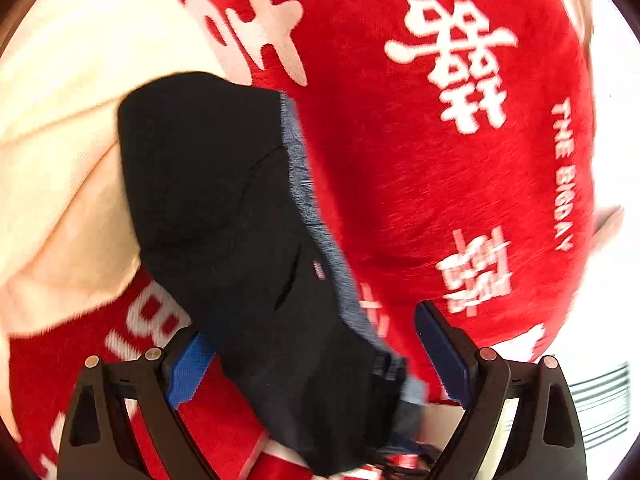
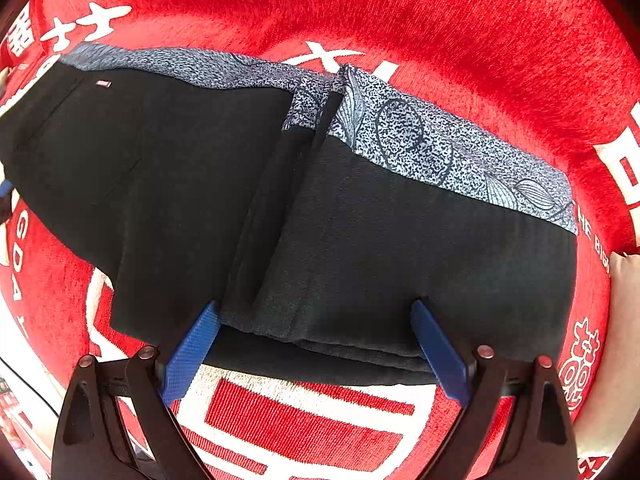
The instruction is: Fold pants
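**Folded pants lie between both spread hand-held grippers**

Your right hand-held gripper point(image 2: 314, 344) points down at the black knit pants with a grey speckled, leaf-printed waistband point(image 2: 248, 184). They lie folded on the red plush blanket with white characters and lettering point(image 2: 460, 20). The fold's near edge runs across between your two blue fingers point(image 2: 188, 356), which stand spread wide, one at each side of the stacked layers. The pads sit at the cloth's edge without pinching it. A crease runs up the middle of the garment from the left finger toward the waistband, which lies along the far side.

Your left hand-held gripper point(image 1: 316, 348) looks along the same pants point(image 1: 224, 208) from one end. The dark fabric passes between its blue fingers point(image 1: 440, 352), and these too are spread, with red blanket point(image 1: 400, 180) showing between the cloth and the right finger. The left finger lies close against the fabric's edge; whether it touches is unclear in the blur. The grey waistband runs along the garment's right edge in this view, with a small red label near it. A cream-coloured cloth point(image 1: 60, 140) lies on the blanket at the far left, touching or tucked under the pants' far end.
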### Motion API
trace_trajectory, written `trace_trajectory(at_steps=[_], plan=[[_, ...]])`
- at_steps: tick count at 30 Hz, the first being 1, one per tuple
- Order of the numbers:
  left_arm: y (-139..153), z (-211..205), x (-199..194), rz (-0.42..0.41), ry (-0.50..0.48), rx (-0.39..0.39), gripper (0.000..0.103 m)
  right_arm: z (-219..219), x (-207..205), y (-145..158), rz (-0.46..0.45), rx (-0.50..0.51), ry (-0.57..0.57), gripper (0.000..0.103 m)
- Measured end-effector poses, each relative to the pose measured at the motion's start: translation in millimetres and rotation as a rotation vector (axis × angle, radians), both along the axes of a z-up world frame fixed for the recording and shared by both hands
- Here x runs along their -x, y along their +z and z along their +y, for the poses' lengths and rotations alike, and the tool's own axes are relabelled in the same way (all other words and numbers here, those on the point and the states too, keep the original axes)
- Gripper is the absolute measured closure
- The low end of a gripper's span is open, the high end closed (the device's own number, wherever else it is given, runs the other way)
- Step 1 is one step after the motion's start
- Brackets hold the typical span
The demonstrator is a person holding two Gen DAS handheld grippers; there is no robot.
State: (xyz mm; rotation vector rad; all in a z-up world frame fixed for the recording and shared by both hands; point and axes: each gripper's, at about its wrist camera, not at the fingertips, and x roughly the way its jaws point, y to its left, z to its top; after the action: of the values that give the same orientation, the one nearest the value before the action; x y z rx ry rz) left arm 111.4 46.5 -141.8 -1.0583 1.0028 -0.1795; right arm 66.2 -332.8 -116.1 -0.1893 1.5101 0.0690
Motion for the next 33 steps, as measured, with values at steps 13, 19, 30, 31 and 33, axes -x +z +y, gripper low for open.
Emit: trace_trajectory(at_steps=[13, 19, 30, 31, 33], plan=[[8.5, -27.8, -23.5, 0.240, -0.081, -0.440, 0.076, -2.2, -28.4, 70.7, -0.099, -0.105, -0.035, 0.007], [33.4, -74.4, -25.3, 0.181, -0.233, -0.791, 0.079, 50.2, -95.2, 95.4, 0.022, -0.312, 0.019, 0.006], [44.8, -129.7, -21.3, 0.082, -0.404, -1.120, 0.079, 203.4, -180.3, 79.5, 0.342, -0.463, 0.223, 0.001], [46.2, -133.2, -21.6, 0.076, -0.409, -1.133, 0.079, 220.0, -183.1, 75.4, 0.370, -0.444, 0.258, 0.001], [46.8, -139.4, -21.2, 0.065, -0.421, -1.159, 0.079, 246.9, -185.4, 68.8, 0.404, -0.389, 0.322, 0.001]])
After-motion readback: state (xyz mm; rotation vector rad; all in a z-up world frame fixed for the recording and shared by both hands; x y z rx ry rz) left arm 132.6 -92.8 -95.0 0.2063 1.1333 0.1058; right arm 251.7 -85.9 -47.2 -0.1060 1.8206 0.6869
